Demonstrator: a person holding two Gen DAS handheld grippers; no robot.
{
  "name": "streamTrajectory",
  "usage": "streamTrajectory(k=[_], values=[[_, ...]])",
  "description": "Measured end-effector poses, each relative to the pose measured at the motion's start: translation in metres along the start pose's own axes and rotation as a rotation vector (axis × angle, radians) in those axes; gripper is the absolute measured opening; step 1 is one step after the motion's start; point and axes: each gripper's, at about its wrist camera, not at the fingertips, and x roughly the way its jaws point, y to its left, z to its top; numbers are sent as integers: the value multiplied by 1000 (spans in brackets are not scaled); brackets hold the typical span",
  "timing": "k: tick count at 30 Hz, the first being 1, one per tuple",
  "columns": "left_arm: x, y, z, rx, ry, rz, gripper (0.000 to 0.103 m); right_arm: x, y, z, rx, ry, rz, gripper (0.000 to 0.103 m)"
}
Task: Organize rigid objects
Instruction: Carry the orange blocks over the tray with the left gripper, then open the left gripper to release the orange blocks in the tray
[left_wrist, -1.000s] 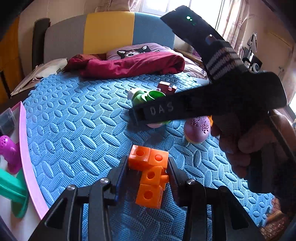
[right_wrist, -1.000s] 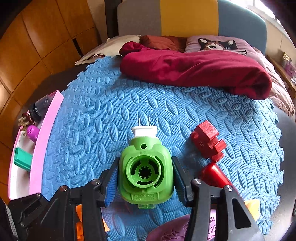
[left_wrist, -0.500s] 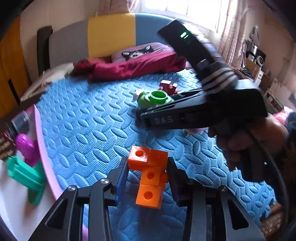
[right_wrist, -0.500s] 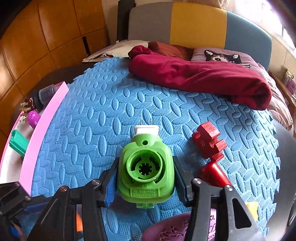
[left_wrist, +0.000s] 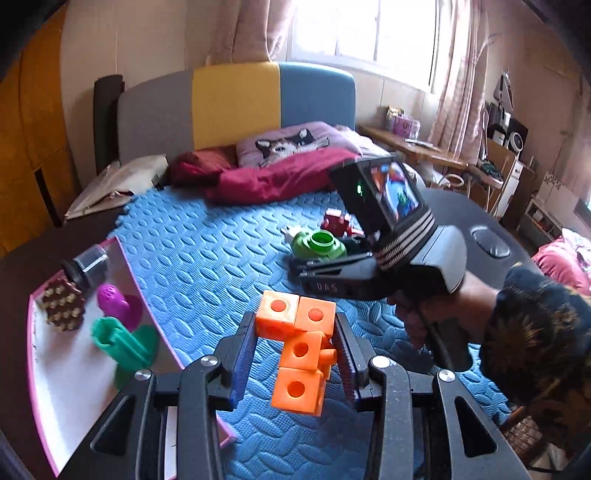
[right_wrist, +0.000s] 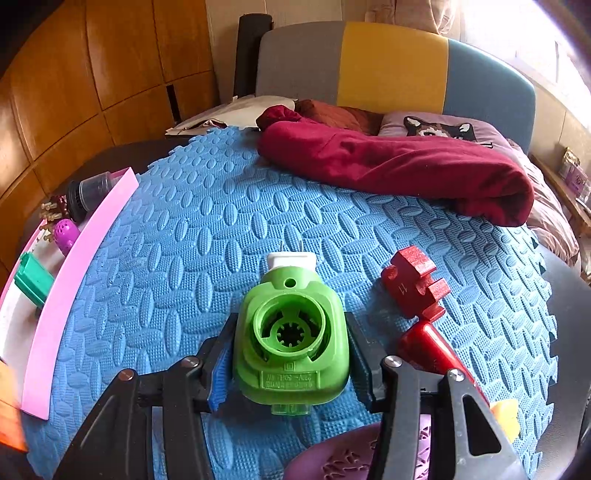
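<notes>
Now: left gripper fingers clamped on orange block cluster | right gripper fingers clamped on green plug-in device | carry cluster level over pink-rimmed tray (bristly toys inside) before releasing.

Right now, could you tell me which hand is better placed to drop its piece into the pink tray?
Left. Its tool grips the orange blocks lifted beside the pink tray; the right's green plug sits mid-mat.

Toys spread over a blue textured foam mat, with a tray at its left edge.

The pink-rimmed white tray holds a teal plastic peg, a purple perforated piece and a clear-capped dark cylinder. A green plug-in device lies mid-mat, a red wooden puzzle block right of it, and a maroon folded garment behind both.
</notes>
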Motion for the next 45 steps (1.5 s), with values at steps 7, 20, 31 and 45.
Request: streamTrajectory(k=[7,20,31,45], values=[[-27,18,6,-48,-45,7,41,0,0,0,1,-1,2,53],[-81,141,-10,-308,-112,200,41,0,1,-1,-7,-1,-7,53],[-56,220,-52,-565,11,236,41,0,2,-1,-16,-1,-14,53],[3,238,-39,-538,84,264,50,0,2,-1,-20,-2,-24,52]])
